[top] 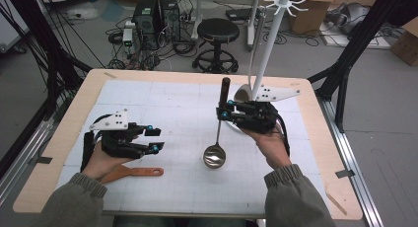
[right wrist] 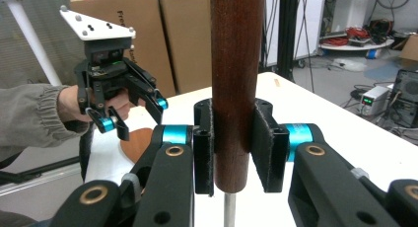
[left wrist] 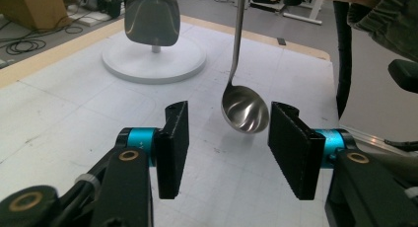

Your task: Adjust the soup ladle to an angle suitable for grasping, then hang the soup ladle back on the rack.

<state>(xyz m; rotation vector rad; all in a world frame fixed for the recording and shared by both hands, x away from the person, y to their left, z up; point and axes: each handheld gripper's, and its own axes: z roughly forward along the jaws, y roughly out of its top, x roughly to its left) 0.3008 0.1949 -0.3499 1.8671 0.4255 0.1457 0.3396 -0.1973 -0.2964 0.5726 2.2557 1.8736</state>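
Observation:
A steel ladle (top: 214, 156) with a dark wooden handle (top: 226, 88) hangs upright over the white mat, its bowl just above the surface. My right gripper (top: 223, 112) is shut on that handle (right wrist: 235, 79), pads pressed on both sides. My left gripper (top: 156, 139) stands open to the left of the ladle with nothing between its jaws. In the left gripper view the ladle's bowl (left wrist: 245, 108) floats beyond the open left gripper (left wrist: 229, 116). A wooden spatula (top: 133, 172) lies on the mat under my left hand.
A white utensil rack (top: 270, 44) with hooks on top stands at the table's far right, on a round base (left wrist: 154, 64). A broad grey utensil head (left wrist: 151, 17) hangs from it. Beyond the table stand a stool (top: 217, 32) and cardboard boxes.

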